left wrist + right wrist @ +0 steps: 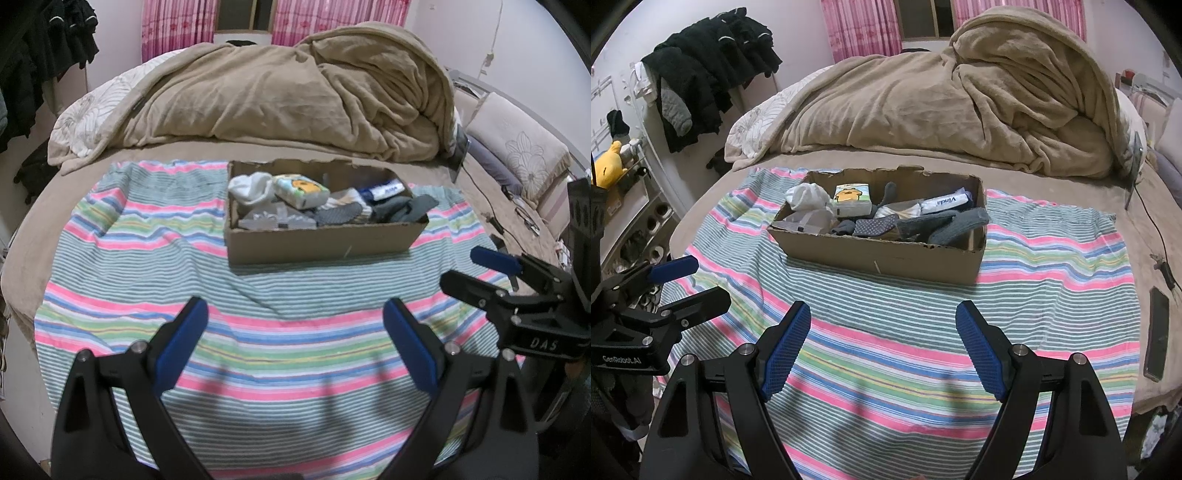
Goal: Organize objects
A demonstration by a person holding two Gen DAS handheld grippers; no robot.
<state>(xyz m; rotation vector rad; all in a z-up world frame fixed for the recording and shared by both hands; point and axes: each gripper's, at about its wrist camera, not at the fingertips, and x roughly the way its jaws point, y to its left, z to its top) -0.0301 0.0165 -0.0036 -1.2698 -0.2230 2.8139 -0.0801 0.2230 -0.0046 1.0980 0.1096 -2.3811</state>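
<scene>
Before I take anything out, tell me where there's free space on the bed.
The striped towel lies bare between the cardboard box and both grippers, and to the box's left. The brown sheet strip between box and heaped blanket is also free. The box itself is crammed; a phone and cables occupy the right edge.

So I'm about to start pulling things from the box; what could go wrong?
The grey socks drape over the cardboard box rim and may snag. Items lie tangled, so the tissue pack could drag the white sock along. The light box may slide on the striped towel.
</scene>
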